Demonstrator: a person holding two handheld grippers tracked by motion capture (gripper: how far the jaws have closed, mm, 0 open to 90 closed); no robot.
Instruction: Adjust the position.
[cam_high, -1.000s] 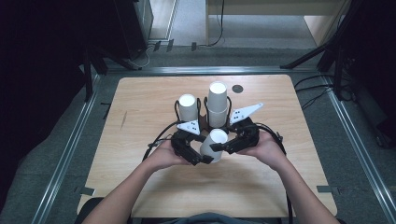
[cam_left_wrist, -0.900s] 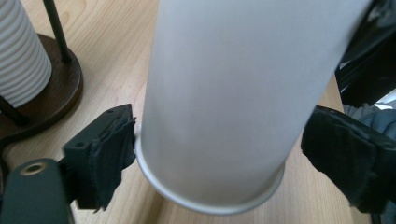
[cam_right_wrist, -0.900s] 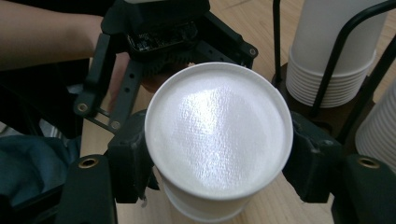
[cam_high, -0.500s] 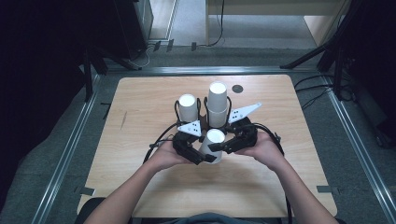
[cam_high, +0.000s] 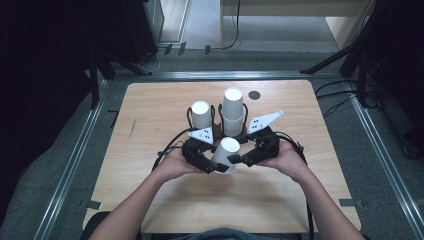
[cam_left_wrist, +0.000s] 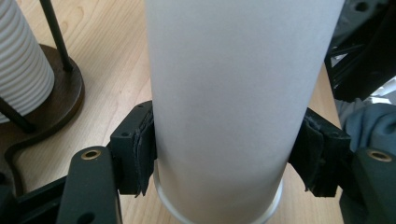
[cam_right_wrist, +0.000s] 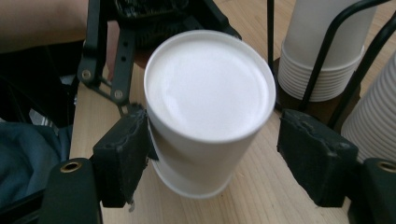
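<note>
- Centrally in the high view, a person's two hands meet over a white paper cup (cam_high: 224, 154), which sits upside down, slightly tilted, just below the middle of the frame on a pale wooden table (cam_high: 150, 100).
- From the left of that frame, the left gripper (cam_high: 212, 167) clamps the cup; in the left gripper view both black padded jaws press flat against its walls near the rim (cam_left_wrist: 219, 93).
- From the right, the right gripper (cam_high: 235, 159) stands spread around the same cup; in the right gripper view its left-hand jaw touches the cup wall (cam_right_wrist: 210, 93), while the right-hand jaw stands apart with bare wood showing between.
- Just above the grippers in the high view, two stacks of white cups stand in a dark wire holder (cam_high: 218, 114): a shorter stack (cam_high: 201, 114) to the left and a taller stack (cam_high: 233, 111) to the right.
- Farther up and right, a small dark disc (cam_high: 254, 95) lies on the tabletop near the far edge.
</note>
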